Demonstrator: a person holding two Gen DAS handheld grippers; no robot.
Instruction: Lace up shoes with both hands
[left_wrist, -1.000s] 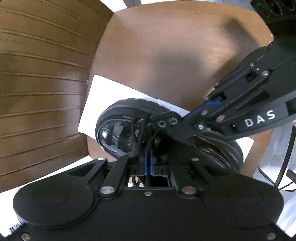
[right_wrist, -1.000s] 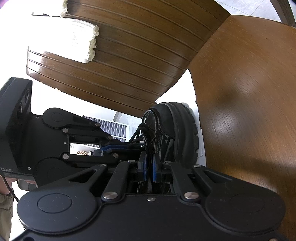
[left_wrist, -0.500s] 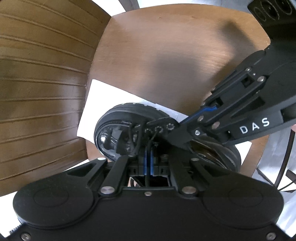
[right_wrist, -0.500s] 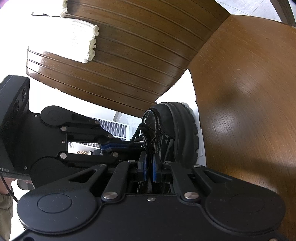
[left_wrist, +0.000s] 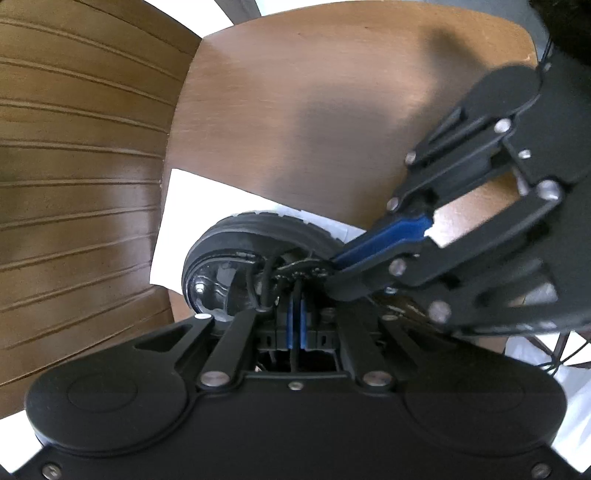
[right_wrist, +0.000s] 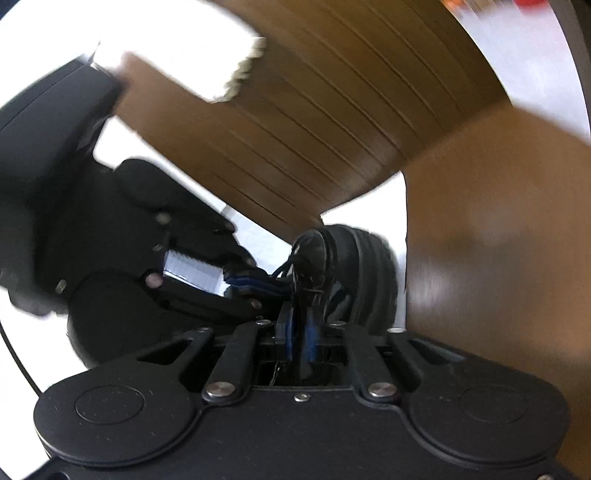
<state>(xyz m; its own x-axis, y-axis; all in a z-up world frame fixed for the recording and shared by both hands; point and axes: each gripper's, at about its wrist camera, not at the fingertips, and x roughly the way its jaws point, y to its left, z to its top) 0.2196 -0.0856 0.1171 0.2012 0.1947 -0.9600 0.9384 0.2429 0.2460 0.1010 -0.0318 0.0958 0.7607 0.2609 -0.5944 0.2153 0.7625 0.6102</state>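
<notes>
Though blur smears the right view, left claw (left_wrist: 295, 314) clamped on lace (left_wrist: 294, 295), right claw (right_wrist: 300, 325) just parting, shoe (left_wrist: 240, 258) half hidden.

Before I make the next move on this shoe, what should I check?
1. Left gripper has the lace: ok, jaws shut on a strand.
2. Right gripper has let go: cannot tell. Its jaws have just been opening and a gap shows, but blur hides whether lace is between them.
3. Shoe is settled: ok, toe on the white paper on the chair seat.
4. Grippers are clear of each other: cannot tell. The right tips sit at the eyelets, close above the left jaws.
5. Right wrist view is usable: not ok, motion-blurred.
</notes>
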